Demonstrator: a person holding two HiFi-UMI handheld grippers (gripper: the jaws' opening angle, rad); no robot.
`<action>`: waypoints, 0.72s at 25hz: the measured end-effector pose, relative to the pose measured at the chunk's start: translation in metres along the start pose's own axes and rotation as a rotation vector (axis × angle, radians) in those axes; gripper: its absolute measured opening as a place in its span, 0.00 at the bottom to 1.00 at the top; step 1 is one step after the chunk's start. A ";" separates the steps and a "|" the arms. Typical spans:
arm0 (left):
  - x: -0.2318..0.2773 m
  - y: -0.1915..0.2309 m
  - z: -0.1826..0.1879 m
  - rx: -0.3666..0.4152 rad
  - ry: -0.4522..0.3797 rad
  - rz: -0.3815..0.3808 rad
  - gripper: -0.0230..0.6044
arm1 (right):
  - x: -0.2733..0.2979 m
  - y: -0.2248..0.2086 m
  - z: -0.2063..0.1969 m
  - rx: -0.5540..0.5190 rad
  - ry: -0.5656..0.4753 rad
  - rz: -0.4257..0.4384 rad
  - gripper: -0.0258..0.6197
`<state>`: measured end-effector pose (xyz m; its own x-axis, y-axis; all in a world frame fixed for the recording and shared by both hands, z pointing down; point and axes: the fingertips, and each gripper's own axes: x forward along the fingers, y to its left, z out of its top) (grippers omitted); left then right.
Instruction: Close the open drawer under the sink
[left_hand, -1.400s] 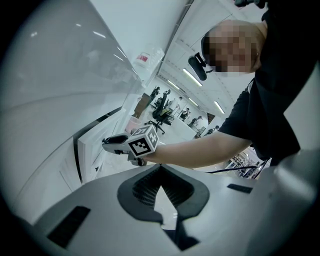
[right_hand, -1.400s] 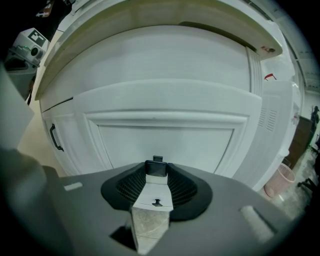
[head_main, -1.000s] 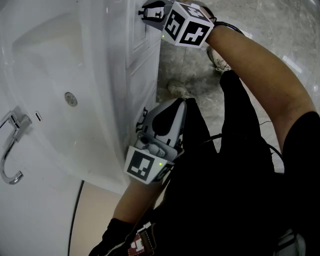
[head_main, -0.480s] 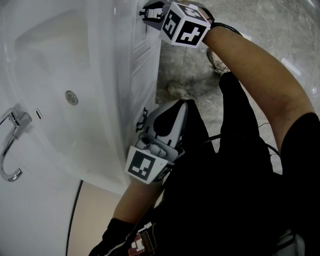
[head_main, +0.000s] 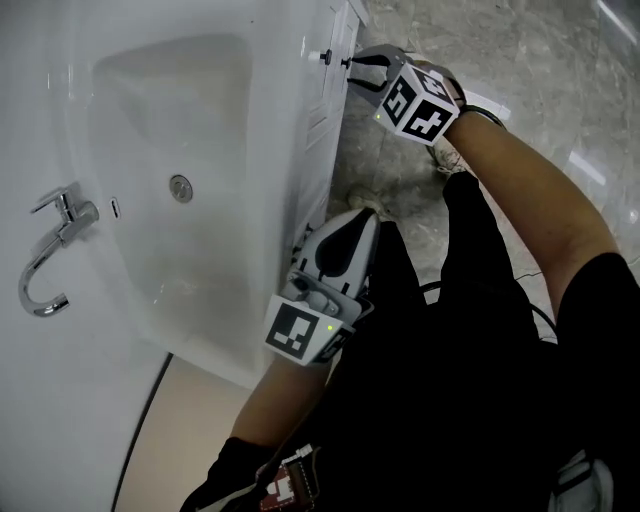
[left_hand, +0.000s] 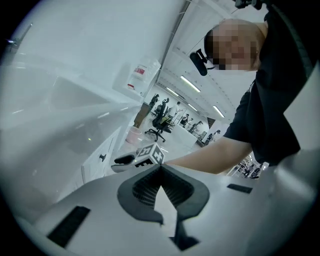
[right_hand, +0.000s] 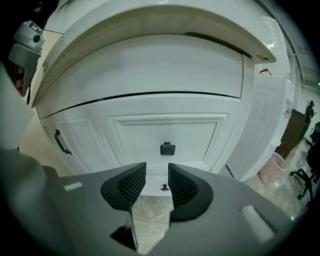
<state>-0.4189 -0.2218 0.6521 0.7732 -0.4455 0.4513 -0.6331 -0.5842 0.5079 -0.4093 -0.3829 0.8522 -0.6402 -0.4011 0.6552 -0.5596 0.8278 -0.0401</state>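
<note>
The white drawer front (right_hand: 165, 127) under the sink (head_main: 150, 110) lies level with the cabinet face, and its square black knob (right_hand: 167, 148) points at me. My right gripper (right_hand: 156, 172) hangs a short way off in front of that knob, open with a narrow gap and nothing in it. From above, the right gripper (head_main: 352, 65) sits just right of the knob (head_main: 325, 56), without touching it. My left gripper (head_main: 303, 240) rests low against the cabinet edge, and in its own view the left gripper (left_hand: 159, 166) is shut and empty.
A chrome tap (head_main: 50, 260) stands at the sink's left. Below the drawer is a second small knob (right_hand: 164, 188), and a door with a black bar handle (right_hand: 61, 142) is at the left. A pink bin (right_hand: 272, 175) stands on the marbled floor (head_main: 520, 60) to the right.
My right gripper has come off the cabinet front, where its tips were pressed, and now hangs just clear of the knob. The head view has shifted. The left gripper has kept its place.
</note>
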 end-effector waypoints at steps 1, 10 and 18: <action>-0.004 -0.002 0.007 0.006 -0.010 0.006 0.03 | -0.010 0.007 -0.002 0.001 0.008 0.008 0.25; -0.037 -0.018 0.054 0.068 -0.041 0.055 0.03 | -0.110 0.009 0.025 0.045 -0.016 -0.009 0.05; -0.073 -0.032 0.104 0.109 -0.080 0.140 0.03 | -0.188 0.015 0.074 -0.011 -0.015 0.026 0.04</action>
<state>-0.4512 -0.2410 0.5261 0.6807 -0.5780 0.4500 -0.7306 -0.5806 0.3594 -0.3363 -0.3239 0.6720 -0.6622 -0.3850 0.6428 -0.5370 0.8422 -0.0487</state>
